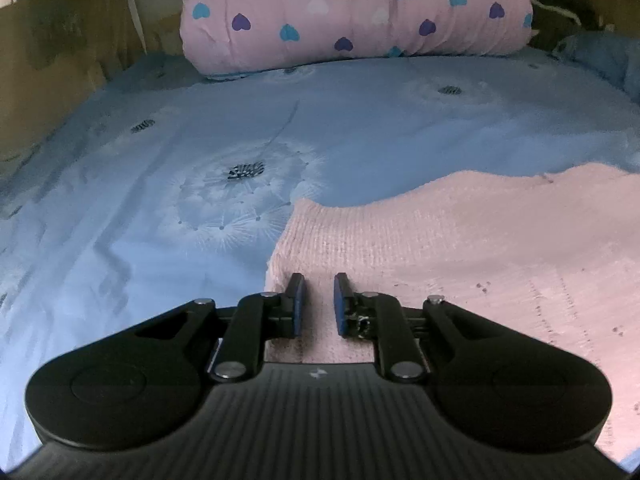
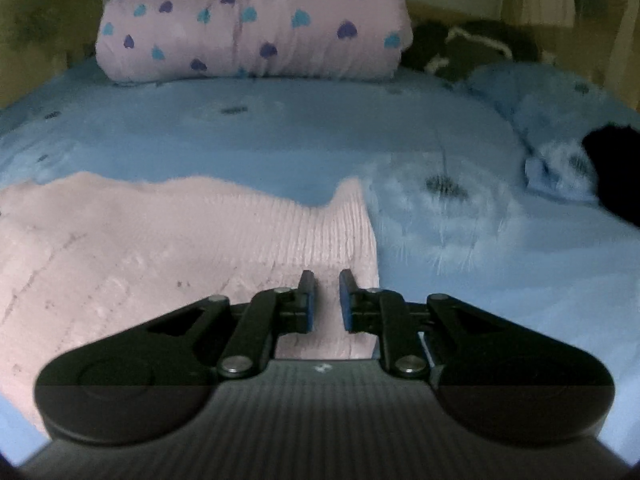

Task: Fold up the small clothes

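While both grippers point down at the bed, a pink knitted garment [image 1: 460,248] lies flat on the blue dandelion-print bedsheet [image 1: 140,208]. Left gripper [image 1: 319,280]: jaws narrowly parted over the garment's left ribbed corner, pink knit visible in the gap, pads not pressing on it. Right gripper [image 2: 327,278]: jaws likewise narrowly parted above the right ribbed corner [image 2: 352,232], nothing clamped. A rolled pink quilt with heart print [image 1: 352,16] sits at the bed's far end. Right view is blurred.
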{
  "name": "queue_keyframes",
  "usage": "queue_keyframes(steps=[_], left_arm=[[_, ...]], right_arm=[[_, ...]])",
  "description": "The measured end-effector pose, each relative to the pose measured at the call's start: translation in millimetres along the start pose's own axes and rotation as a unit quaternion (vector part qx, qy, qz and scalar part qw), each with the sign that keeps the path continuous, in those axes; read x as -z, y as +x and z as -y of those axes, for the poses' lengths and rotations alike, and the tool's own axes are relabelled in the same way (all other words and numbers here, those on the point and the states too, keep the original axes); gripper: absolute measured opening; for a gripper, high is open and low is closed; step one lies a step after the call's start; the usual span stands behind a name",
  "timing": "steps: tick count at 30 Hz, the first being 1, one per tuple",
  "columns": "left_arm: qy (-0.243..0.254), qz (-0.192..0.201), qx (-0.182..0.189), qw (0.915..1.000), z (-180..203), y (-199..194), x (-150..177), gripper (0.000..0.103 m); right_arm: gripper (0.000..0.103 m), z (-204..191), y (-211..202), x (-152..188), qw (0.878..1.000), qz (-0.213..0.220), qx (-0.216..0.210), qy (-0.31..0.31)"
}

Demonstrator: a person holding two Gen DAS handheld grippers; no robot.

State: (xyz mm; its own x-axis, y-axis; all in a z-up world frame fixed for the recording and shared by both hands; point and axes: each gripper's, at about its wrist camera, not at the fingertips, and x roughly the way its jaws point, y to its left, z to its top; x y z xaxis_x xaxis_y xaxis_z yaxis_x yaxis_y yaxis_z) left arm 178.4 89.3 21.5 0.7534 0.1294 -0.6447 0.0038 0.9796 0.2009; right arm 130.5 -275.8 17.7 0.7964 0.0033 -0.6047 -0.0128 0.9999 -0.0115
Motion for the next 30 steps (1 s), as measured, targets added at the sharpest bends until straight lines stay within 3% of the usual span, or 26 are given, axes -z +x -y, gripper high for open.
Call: queue_keyframes(steps=[5,9,12,14,15,17,19,22,27,30], left_arm=[[0.028,0.009,-0.016,0.9994,6,1,1,0.019],[0.017,0.005,-0.013,0.9998,3,-9,-3,0.021],[0.0,0.003,-0.005,1.0,-3,-25,-5,0.034],[-0.01,0.005,0.004,0.9999,-6,-38,-6,0.054],[-0.015,0.004,0.013,0.9998,-7,-44,-6,0.056],[-0.023,0.0,0.03,0.9993,-8,-55,-5,0.057],[-0.024,-0.007,0.034,0.9991,-7,-67,-4,0.059],[-0.022,-0.007,0.031,0.9993,-5,-84,-2,0.067],[-0.02,-0.015,0.039,0.9989,-3,-109,7,0.069],[-0.018,-0.015,0.043,0.9988,-2,-120,16,0.079]], right_arm=[[0.019,2,2,3,1.0,0.007,-0.002,0.003],[0.019,7,0,3,1.0,0.007,-0.009,0.025],[0.02,11,-5,1,0.999,0.006,-0.014,0.048],[0.022,12,-9,0,0.998,0.005,-0.016,0.055],[0.023,13,-13,-1,0.998,0.006,-0.018,0.058],[0.036,13,-21,-2,0.998,0.012,-0.022,0.064],[0.044,14,-30,-4,0.997,0.021,-0.025,0.069],[0.044,13,-47,-8,0.996,0.034,-0.033,0.075],[0.044,5,-74,-7,0.993,0.043,-0.044,0.105],[0.045,-5,-88,3,0.992,0.034,-0.055,0.108]])
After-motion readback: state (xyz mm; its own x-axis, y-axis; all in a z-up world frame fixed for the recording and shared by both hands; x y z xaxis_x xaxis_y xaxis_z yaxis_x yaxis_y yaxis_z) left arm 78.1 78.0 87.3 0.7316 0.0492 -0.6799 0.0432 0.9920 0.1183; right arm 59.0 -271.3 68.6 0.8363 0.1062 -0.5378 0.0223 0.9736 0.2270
